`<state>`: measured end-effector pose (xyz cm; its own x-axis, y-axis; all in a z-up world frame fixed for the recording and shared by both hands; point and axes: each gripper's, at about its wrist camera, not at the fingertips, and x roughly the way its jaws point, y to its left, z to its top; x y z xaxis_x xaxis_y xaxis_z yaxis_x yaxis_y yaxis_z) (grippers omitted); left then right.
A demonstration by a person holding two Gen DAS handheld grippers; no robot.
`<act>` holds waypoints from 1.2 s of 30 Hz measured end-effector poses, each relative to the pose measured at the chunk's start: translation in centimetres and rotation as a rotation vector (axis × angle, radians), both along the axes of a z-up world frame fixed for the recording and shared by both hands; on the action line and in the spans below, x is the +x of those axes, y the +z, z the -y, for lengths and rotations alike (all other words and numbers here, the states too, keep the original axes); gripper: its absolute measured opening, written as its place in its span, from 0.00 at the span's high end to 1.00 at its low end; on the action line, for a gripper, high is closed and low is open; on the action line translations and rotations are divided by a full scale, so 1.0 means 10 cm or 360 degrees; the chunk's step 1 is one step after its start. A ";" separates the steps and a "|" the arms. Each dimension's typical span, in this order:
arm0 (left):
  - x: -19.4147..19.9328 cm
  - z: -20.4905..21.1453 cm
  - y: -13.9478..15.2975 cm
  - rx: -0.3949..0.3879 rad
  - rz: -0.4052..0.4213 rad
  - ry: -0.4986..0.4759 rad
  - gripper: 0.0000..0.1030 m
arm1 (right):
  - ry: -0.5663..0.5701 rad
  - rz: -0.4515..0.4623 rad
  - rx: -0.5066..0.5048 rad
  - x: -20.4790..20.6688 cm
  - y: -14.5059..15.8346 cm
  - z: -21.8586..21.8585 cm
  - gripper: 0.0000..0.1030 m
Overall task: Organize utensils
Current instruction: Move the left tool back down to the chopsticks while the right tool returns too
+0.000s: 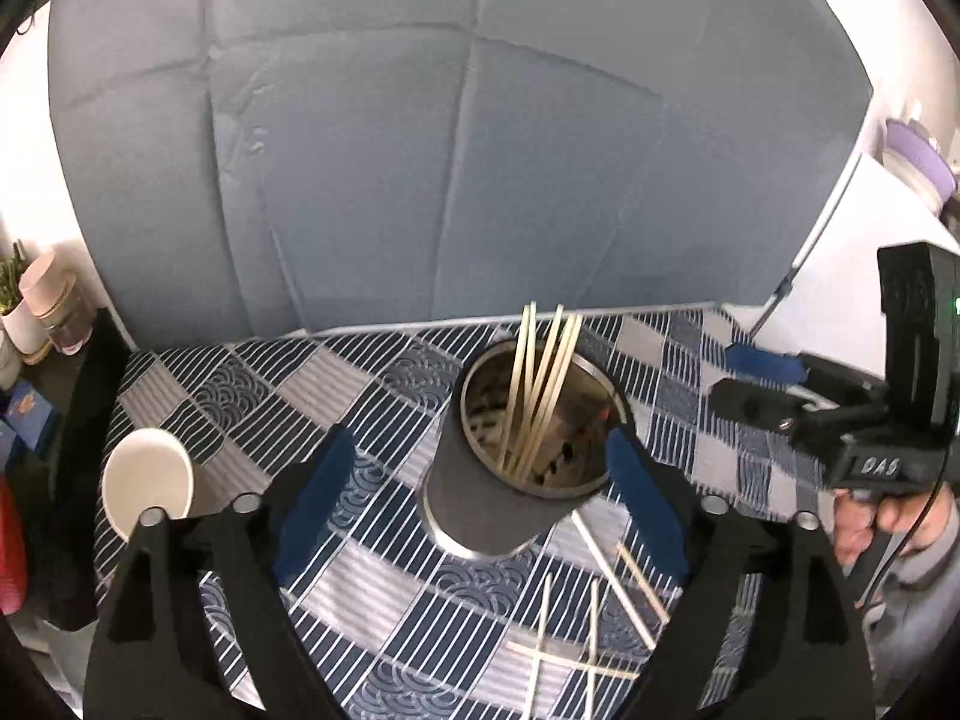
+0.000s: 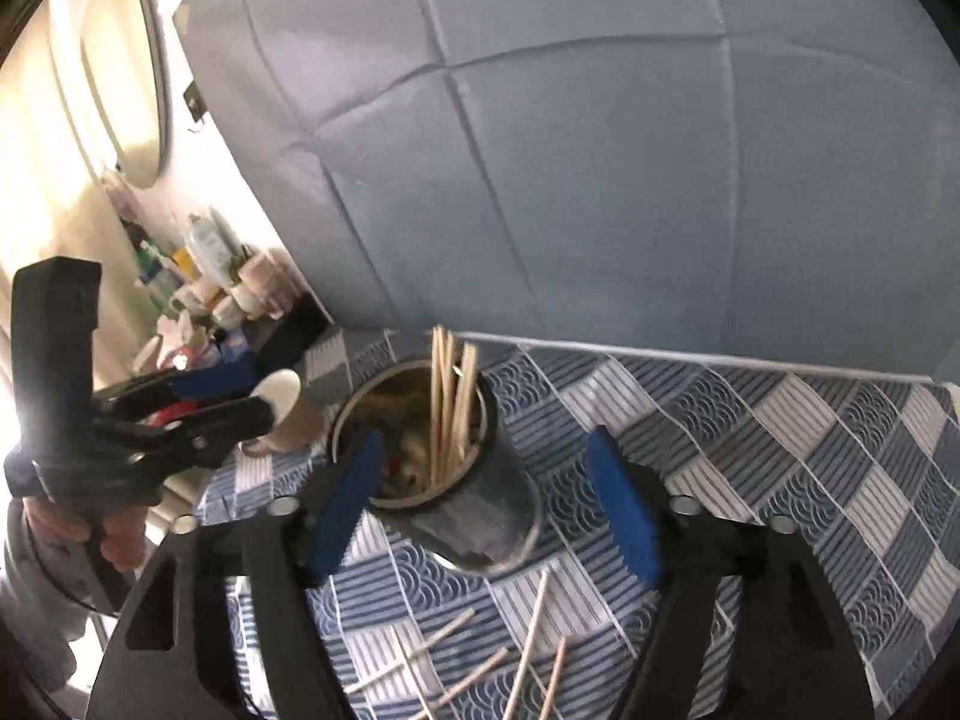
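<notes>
A metal cylinder holder [image 1: 480, 498] stands on the blue patterned tablecloth [image 1: 252, 396], with several wooden chopsticks [image 1: 540, 384] upright in it. More chopsticks [image 1: 612, 588] lie loose on the cloth in front. My left gripper [image 1: 477, 444] is open, its blue pads wide apart to either side of the holder and above it, nothing between them. My right gripper [image 2: 485, 441] is open too, over the same holder [image 2: 480, 516] and its chopsticks [image 2: 450, 402]. Loose chopsticks [image 2: 528, 642] lie below it. Each gripper shows in the other's view: right gripper [image 1: 756, 378], left gripper [image 2: 240, 402].
A white cup [image 1: 150, 480] stands left of the holder near the table's left edge, also in the right wrist view [image 2: 282, 396]. A blue-grey padded panel [image 1: 420, 150] rises behind the table. A cluttered shelf of bottles [image 2: 204, 276] sits far left.
</notes>
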<state>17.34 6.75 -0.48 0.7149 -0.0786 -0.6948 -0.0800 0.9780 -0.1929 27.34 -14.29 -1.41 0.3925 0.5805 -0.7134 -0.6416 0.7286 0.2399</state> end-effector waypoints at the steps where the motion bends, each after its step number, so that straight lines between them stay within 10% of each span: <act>1: -0.04 0.02 -0.03 0.0030 -0.0015 0.0000 0.13 | -0.0009 -0.0007 -0.0018 -0.02 -0.03 0.03 0.24; 17: -0.34 0.23 -1.07 0.0174 -0.0516 -0.0071 0.06 | -0.0089 -0.0387 -0.0481 -0.33 -1.30 0.31 0.18; 36: -0.68 0.49 -1.84 0.0256 -0.0814 -0.0171 0.06 | -0.0155 -0.0442 -0.0772 -0.56 -1.87 0.56 0.18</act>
